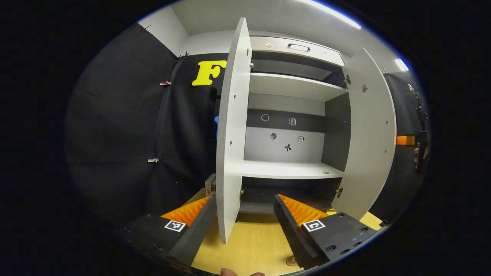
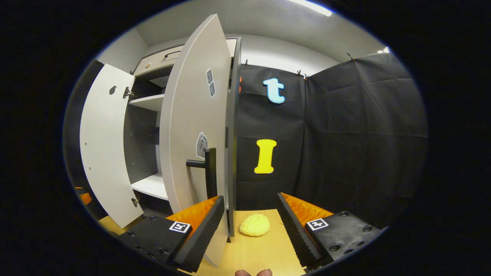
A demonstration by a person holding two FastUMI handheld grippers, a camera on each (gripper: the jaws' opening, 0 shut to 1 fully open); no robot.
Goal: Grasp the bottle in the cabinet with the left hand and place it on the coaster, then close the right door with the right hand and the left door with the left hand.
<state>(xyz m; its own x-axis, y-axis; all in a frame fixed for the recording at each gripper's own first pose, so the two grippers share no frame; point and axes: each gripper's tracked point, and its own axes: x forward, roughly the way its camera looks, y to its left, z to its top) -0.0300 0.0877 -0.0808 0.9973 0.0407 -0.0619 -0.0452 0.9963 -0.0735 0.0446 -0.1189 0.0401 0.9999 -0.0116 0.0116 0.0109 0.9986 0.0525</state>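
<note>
The white cabinet (image 1: 291, 86) stands with both doors swung out, its shelves bare. In the left gripper view the left door (image 1: 230, 134) is edge-on, its lower corner between the fingers of my open left gripper (image 1: 244, 197), closer to the left finger. A brown coaster (image 1: 291, 261) peeks out by the right finger on the wooden table. In the right gripper view the right door (image 2: 191, 126) with its black handle (image 2: 209, 172) rises just over the left finger of my open right gripper (image 2: 250, 196). Nothing is pressed between either pair of fingers.
A yellow lumpy object (image 2: 254, 225) lies on the table (image 2: 264, 249) between the right gripper's fingers, farther off. A small box (image 1: 210, 184) sits behind the left door. The right door (image 1: 368, 134) angles outward, and a hand with the other gripper (image 1: 420, 149) is beyond it.
</note>
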